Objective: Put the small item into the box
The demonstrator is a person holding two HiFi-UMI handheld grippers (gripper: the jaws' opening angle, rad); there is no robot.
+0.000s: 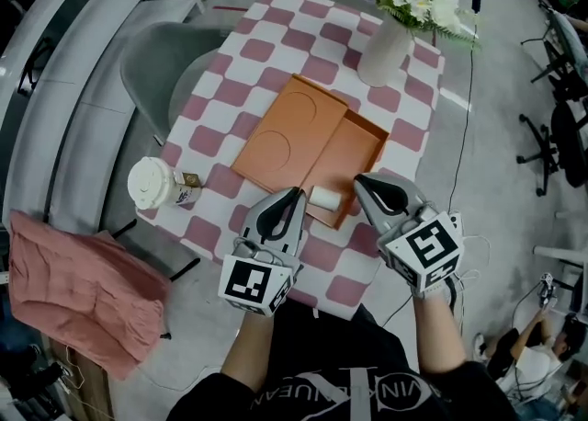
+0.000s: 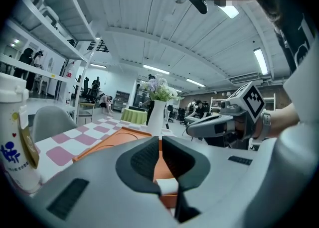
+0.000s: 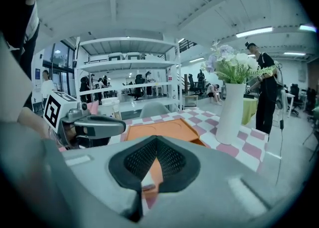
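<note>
An orange box lies open on the pink-and-white checked table, its lid (image 1: 289, 134) with two round recesses on the left and its tray (image 1: 354, 157) on the right. A small white item (image 1: 323, 197) rests at the tray's near end, inside the orange wall; it also shows low in the left gripper view, item (image 2: 167, 186). My left gripper (image 1: 296, 194) hovers just left of it, shut and holding nothing. Just right of the item, above the table, is my right gripper (image 1: 360, 182), shut with nothing in it. Each gripper view shows its own pads closed together.
A white vase of flowers (image 1: 386, 47) stands at the table's far right. A lidded paper cup (image 1: 152, 185) and a small packet (image 1: 190, 180) sit at the left edge. A grey chair (image 1: 165, 70) and a pink cloth (image 1: 83, 290) are left of the table.
</note>
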